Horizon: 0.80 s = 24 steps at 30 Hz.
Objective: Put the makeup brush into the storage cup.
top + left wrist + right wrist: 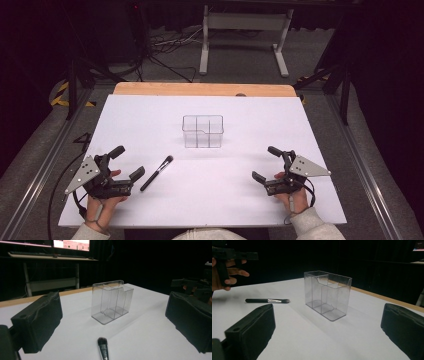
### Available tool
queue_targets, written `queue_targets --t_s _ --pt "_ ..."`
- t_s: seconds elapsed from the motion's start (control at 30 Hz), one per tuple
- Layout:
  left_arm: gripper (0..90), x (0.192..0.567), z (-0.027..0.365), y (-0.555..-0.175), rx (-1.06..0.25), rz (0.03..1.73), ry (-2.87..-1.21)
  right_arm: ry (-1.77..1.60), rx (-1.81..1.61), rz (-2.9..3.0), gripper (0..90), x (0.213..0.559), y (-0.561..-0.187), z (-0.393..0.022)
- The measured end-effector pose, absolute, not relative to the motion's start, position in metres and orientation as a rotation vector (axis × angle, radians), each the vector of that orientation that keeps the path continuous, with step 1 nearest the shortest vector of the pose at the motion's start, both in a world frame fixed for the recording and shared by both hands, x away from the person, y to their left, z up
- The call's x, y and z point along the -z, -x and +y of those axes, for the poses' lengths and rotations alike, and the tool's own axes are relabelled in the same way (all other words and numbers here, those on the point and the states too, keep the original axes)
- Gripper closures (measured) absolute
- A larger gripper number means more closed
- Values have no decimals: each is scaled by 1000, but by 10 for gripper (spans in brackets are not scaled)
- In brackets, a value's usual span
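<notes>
We take the clear plastic organizer (pixel 202 131) as our landmark: it stands upright near the middle of the white table (pixel 300 130), its inner walls dividing it into compartments, all of which look bare as far as we can see through the clear walls. The makeup brush (pixel 156 173) lies flat on the table, nearer to us than the organizer and off to its left, well apart from it, with its bristle end turned toward the organizer and its dark handle pointing back toward our left side. Our left gripper (pixel 127 164) sits just beside the brush handle, farther from the organizer than the brush is; its jaws stand wide apart with nothing between them, and in the left gripper view we see the brush tip (pixel 102 342) on the table between the two black pads without touching either. Our right gripper (pixel 267 163) rests on the opposite side, nearer to us than the organizer and to its right, well apart from it; its jaws also gape wide and hold nothing, framing the organizer (pixel 327 294) in the right gripper view.
</notes>
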State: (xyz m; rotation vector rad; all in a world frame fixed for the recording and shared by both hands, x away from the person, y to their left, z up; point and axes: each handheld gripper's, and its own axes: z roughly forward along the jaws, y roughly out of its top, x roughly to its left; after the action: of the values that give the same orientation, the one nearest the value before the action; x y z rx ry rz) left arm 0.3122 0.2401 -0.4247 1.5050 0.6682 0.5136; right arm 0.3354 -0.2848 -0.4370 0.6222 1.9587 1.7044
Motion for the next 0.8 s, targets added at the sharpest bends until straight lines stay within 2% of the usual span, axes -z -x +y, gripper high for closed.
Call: queue_targets --t_s 0.5,0.8 --pt "33 413 225 -324 -493 657 -1569 -618 -1695 1959 0 436 -335 -286" --pt "47 392 214 -326 -572 642 -1662 -622 -1693 1970 0 436 -335 -285"
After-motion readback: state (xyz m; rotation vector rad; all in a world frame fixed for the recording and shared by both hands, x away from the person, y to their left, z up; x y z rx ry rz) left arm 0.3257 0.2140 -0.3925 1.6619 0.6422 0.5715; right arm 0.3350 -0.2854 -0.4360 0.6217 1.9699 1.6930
